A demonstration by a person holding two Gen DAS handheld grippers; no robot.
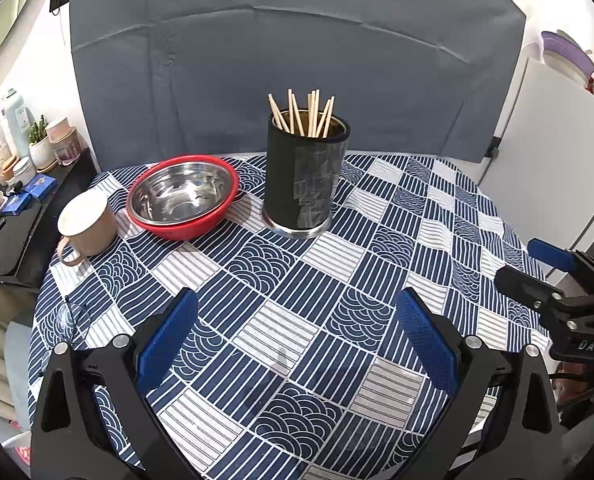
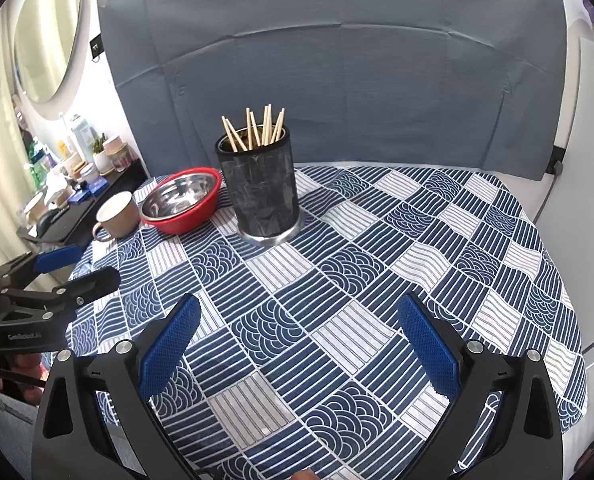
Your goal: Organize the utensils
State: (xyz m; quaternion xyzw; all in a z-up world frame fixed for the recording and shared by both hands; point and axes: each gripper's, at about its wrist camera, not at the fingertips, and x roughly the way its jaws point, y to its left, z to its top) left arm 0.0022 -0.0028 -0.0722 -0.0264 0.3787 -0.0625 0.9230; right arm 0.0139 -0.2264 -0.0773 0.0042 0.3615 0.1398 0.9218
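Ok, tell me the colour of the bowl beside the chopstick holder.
Red outside, shiny steel inside; the bowl shows best in the left wrist view.

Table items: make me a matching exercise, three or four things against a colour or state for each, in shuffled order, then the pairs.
Things:
1. bowl
2. mug
3. holder
4. left claw

States:
A. open, holding nothing
B. steel inside, red outside
C. beige, handle toward the camera
D. black, chopsticks standing in it

Pairs: 1-B, 2-C, 3-D, 4-A
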